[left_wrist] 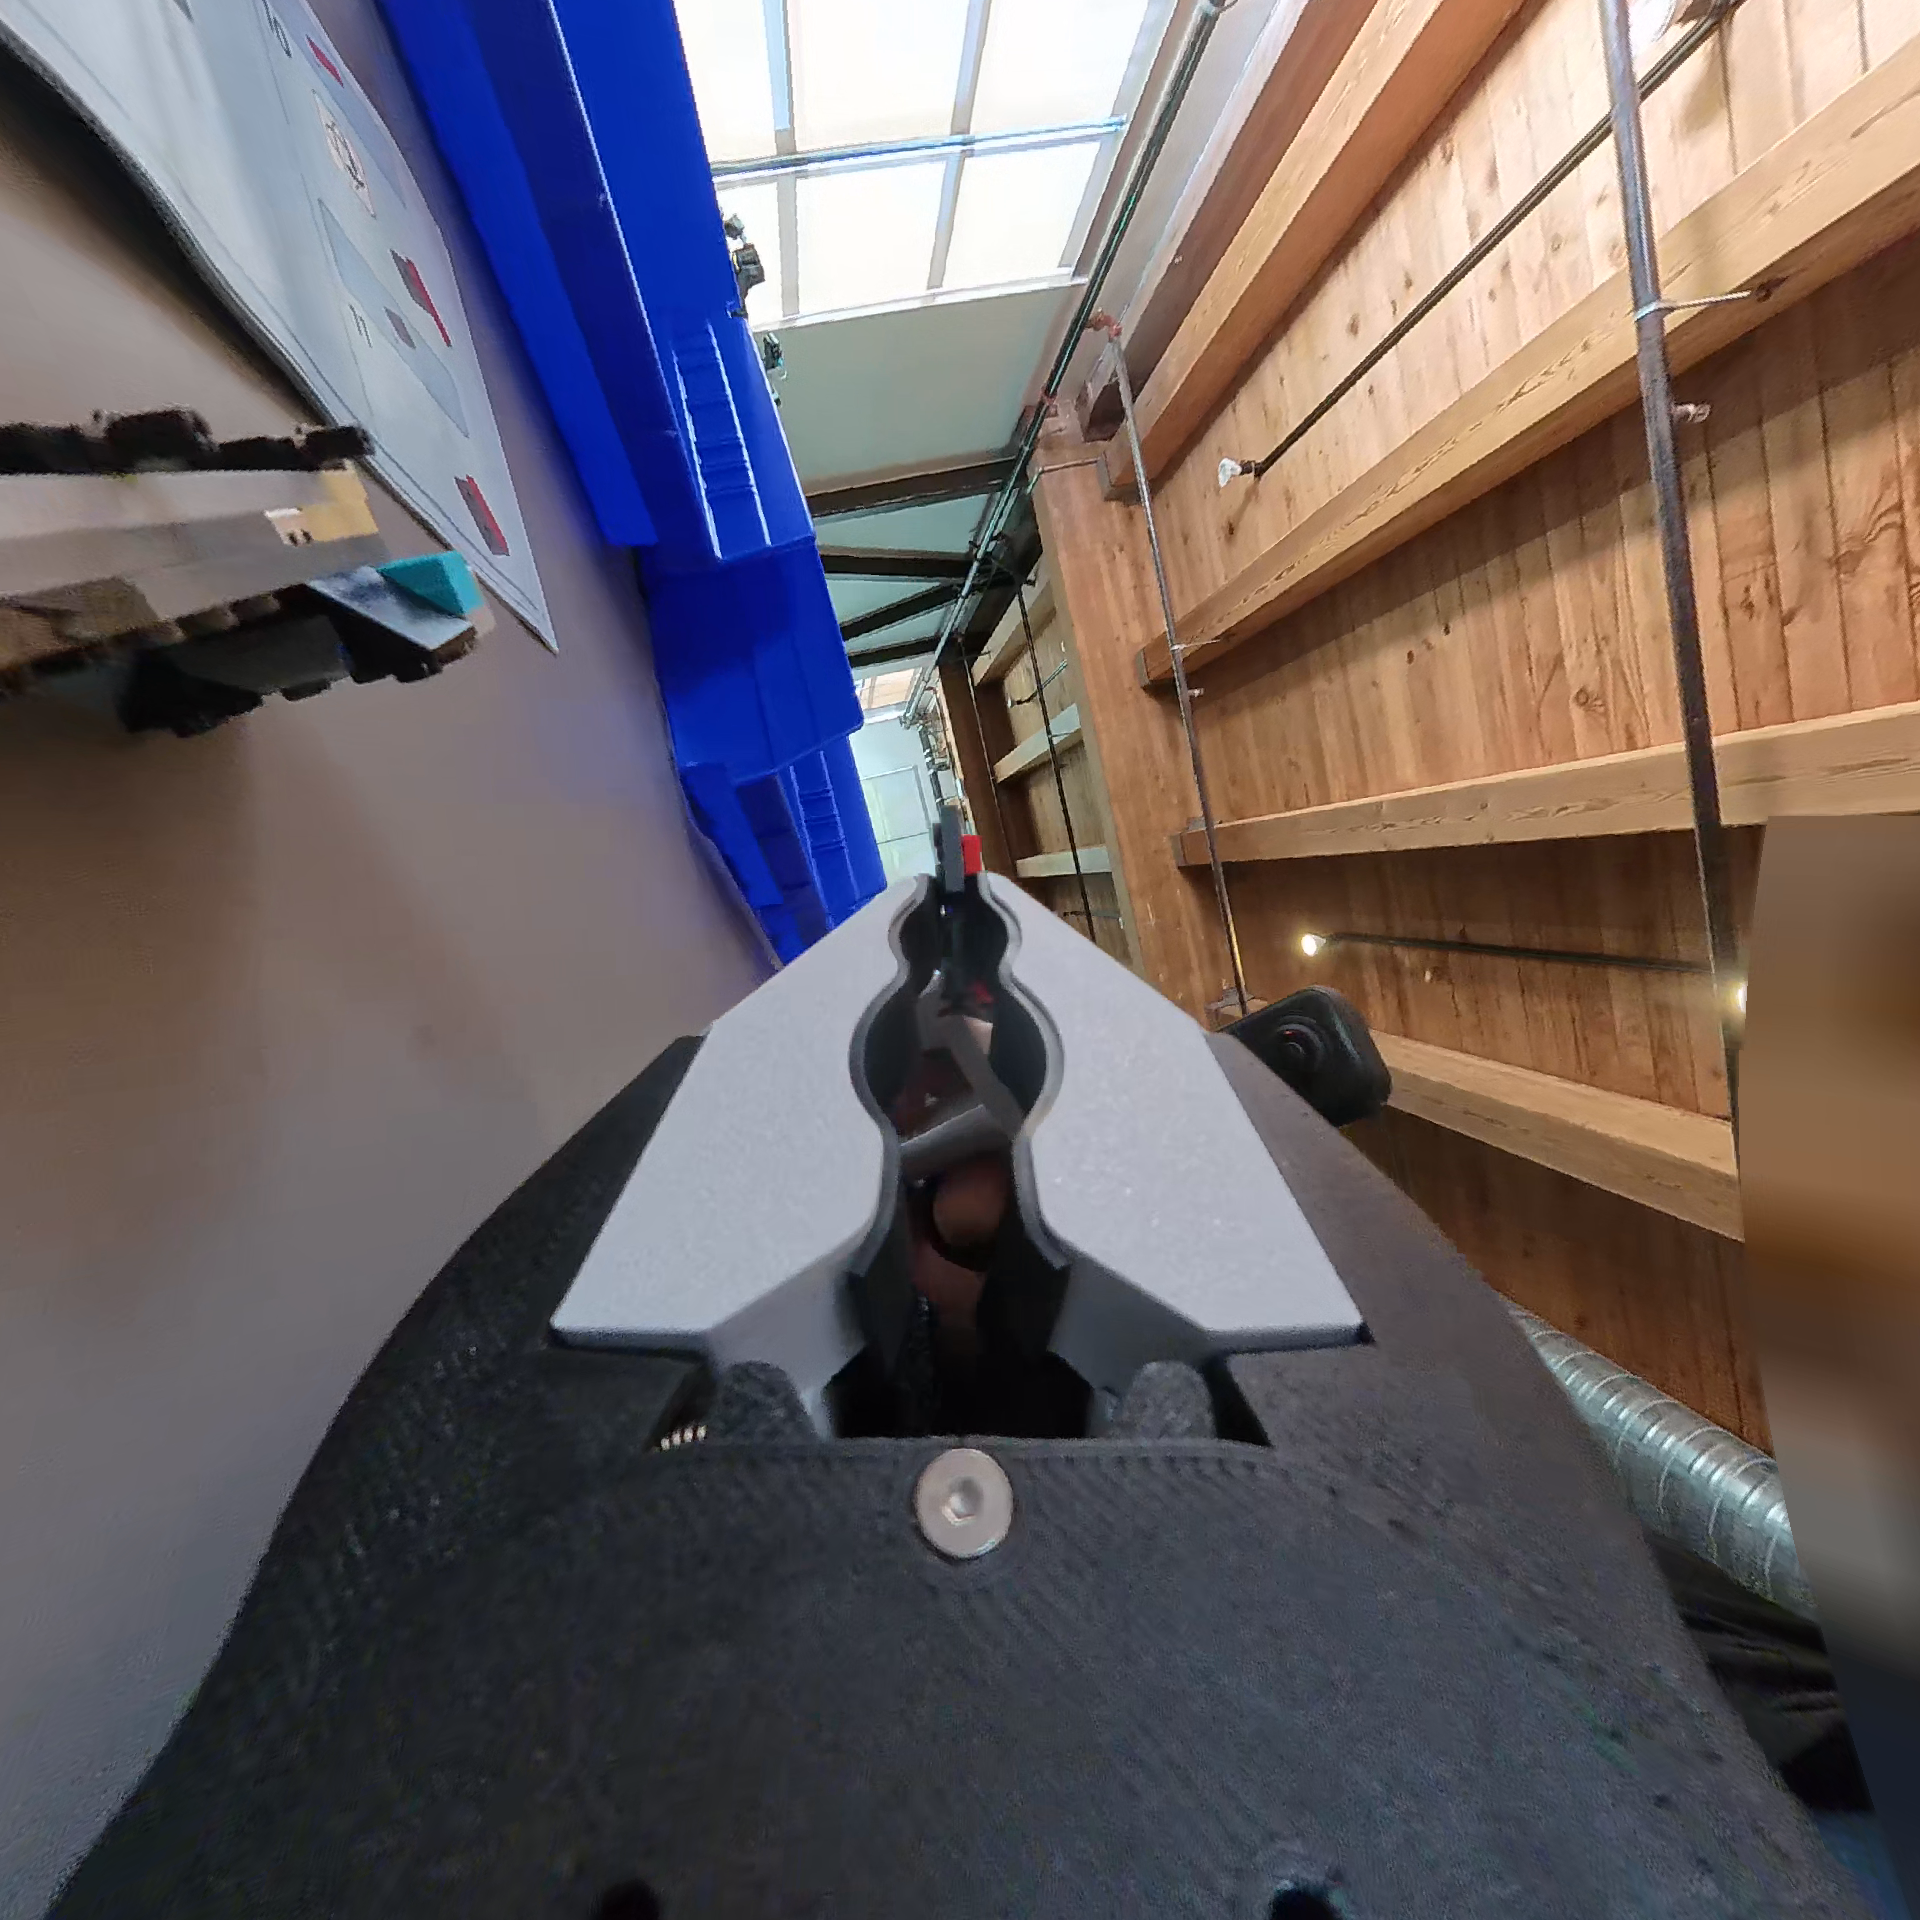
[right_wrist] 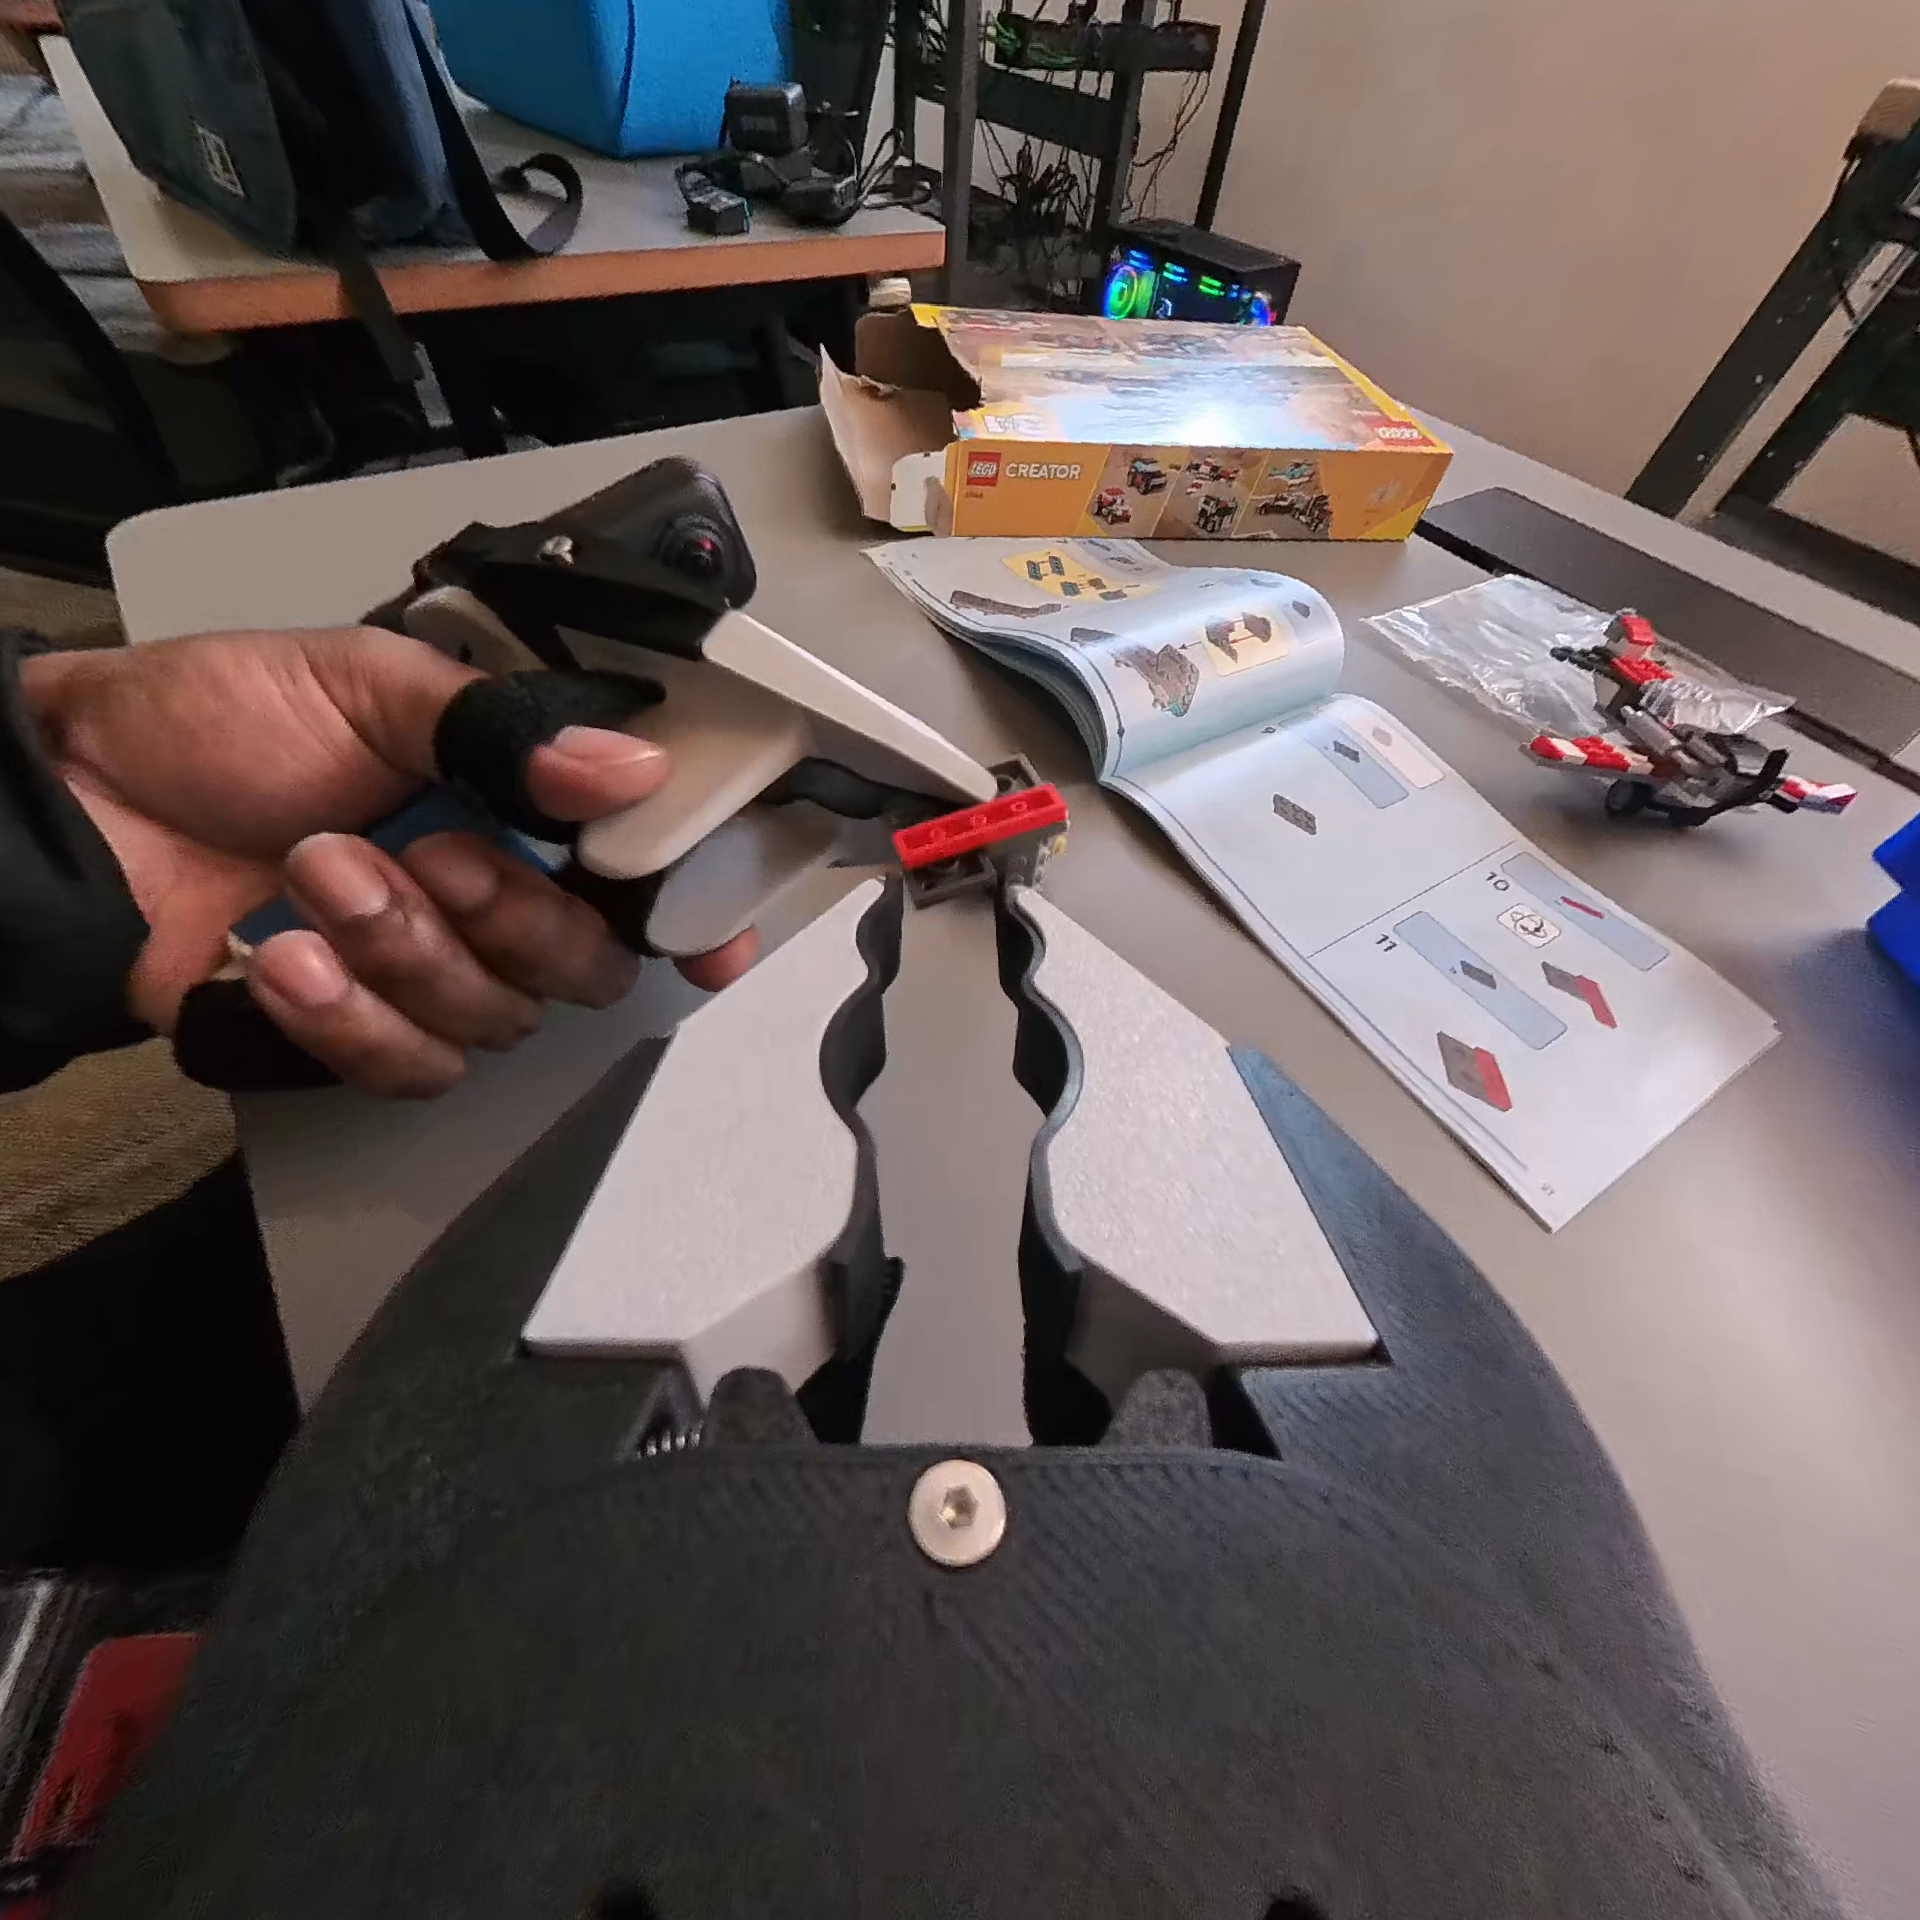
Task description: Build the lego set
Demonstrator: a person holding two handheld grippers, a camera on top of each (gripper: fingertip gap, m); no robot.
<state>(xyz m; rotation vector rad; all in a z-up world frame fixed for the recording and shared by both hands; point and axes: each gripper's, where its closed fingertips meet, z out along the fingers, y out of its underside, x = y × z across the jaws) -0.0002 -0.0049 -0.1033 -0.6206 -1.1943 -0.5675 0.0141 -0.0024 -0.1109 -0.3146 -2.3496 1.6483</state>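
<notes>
A: Start with what is closest to you. How does your right gripper (right_wrist: 951, 891) stand?

B: Its grey fingers (right_wrist: 1132, 1122) are parted, with bare table (right_wrist: 1621, 1382) showing down the gap. The tips sit on either side of the small brick assembly (right_wrist: 982, 831), at its dark grey plate. Whether they press on it, I cannot tell.

A: And the assembly itself?

B: A red studded plate on top of dark grey pieces, held above the table just past your right fingertips. Your left gripper (right_wrist: 940, 795) comes in from the left, turned on its side, and its fingers are closed on that assembly. The left wrist view agrees: the fingers are drawn together with a red and grey piece (left_wrist: 961, 868) pinched at the tips.

A: Your left hand (right_wrist: 343, 831)?

B: Wrapped around the handle, with black straps over the thumb and little finger.

A: Farther out?

B: The instruction booklet (right_wrist: 1340, 883) lies open to the right of the assembly. Beyond it, to the right, a small red, white and grey model plane (right_wrist: 1683, 738) rests on a clear plastic bag (right_wrist: 1486, 634). Behind the booklet lies the yellow set box (right_wrist: 1164, 436), its flap torn open. A blue bin (right_wrist: 1896, 894) shows at the right edge.
</notes>
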